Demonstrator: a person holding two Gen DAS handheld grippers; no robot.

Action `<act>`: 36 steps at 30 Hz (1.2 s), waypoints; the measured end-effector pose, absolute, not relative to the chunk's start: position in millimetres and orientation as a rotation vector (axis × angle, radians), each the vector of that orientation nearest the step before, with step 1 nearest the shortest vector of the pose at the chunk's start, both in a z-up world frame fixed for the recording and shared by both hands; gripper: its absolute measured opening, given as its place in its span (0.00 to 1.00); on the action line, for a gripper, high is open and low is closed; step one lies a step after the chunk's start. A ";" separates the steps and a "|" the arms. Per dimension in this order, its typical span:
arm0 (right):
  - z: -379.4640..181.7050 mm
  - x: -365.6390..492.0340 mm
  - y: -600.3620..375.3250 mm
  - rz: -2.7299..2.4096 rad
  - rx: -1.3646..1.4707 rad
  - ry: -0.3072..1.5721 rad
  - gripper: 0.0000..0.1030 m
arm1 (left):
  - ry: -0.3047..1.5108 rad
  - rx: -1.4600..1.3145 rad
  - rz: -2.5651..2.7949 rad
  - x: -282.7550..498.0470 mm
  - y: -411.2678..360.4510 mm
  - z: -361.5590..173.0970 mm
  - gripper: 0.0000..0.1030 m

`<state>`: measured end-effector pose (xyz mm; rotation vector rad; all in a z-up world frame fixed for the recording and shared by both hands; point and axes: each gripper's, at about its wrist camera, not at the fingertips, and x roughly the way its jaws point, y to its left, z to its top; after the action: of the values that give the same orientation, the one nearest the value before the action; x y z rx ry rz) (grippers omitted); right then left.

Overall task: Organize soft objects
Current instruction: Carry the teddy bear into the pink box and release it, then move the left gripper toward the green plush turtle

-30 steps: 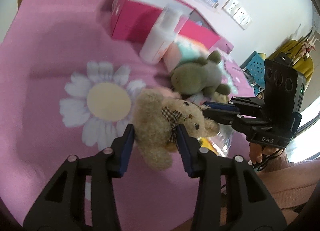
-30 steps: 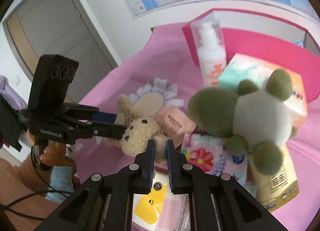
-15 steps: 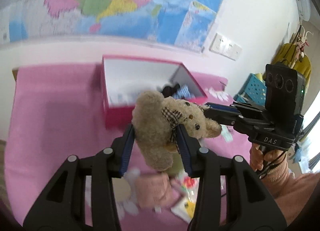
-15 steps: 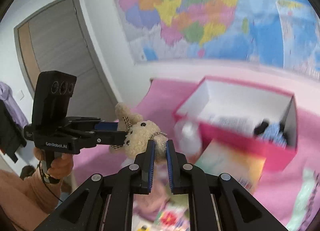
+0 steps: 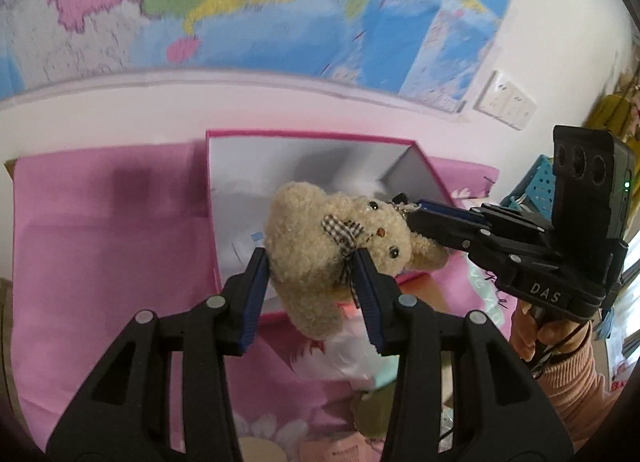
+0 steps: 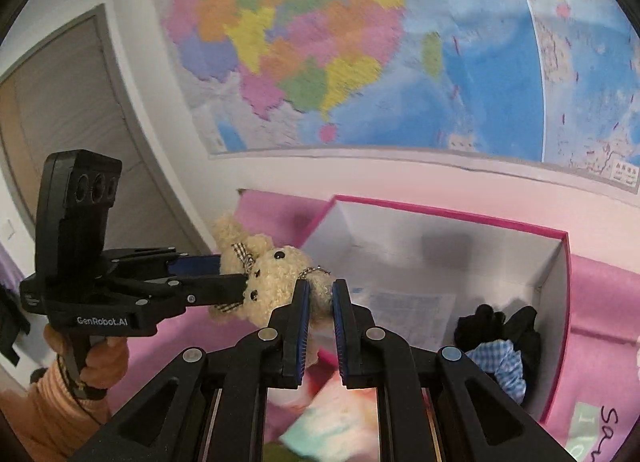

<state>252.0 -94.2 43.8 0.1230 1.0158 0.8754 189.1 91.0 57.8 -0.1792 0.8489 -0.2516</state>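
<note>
A tan teddy bear (image 5: 320, 246) with a checked bow hangs in the air over the front of the open pink box (image 5: 312, 136). My left gripper (image 5: 310, 258) is shut on the bear's body, one pad on each side. From the right, my right gripper (image 5: 416, 214) grips the bear's head. In the right wrist view the right gripper (image 6: 320, 290) is shut on the ear side of the teddy bear (image 6: 276, 278), and the left gripper (image 6: 236, 282) comes in from the left. White inside, the pink box (image 6: 440, 212) holds black and blue-checked fabric items (image 6: 500, 342) in its right corner.
A pink cloth (image 5: 100, 230) with a daisy print (image 5: 264, 434) covers the surface. Blurred packets (image 5: 360, 358) lie below the bear. A big map (image 6: 360, 42) hangs on the wall behind the box. A grey door (image 6: 60, 102) stands at left, a blue basket (image 5: 540, 182) at right.
Both grippers have lifted the bear off the pink cloth and carried it up toward the box. The green plush and the white bottle have dropped out of view.
</note>
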 end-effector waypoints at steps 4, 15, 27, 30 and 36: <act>21.7 267.3 -87.9 0.856 0.116 1.072 0.12 | 0.895 -0.177 -0.227 204.1 90.7 42.9 0.44; -6.8 274.2 -87.2 0.774 0.063 1.147 0.33 | 0.877 -0.208 -0.140 199.4 105.2 38.3 0.44; 50.9 221.8 -149.1 0.842 0.120 1.039 0.48 | 0.713 -0.209 -0.239 118.1 98.5 69.9 0.44; 57.2 203.5 -164.4 0.859 0.125 1.039 0.49 | 0.696 -0.176 -0.293 95.2 85.9 70.1 0.47; 43.9 170.7 -186.1 0.852 0.138 1.095 0.53 | 0.754 -0.140 -0.364 70.3 62.1 48.0 0.48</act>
<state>170.7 -186.1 43.9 0.1383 1.0946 0.8521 70.3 62.1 48.0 -0.1395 0.7542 -0.3642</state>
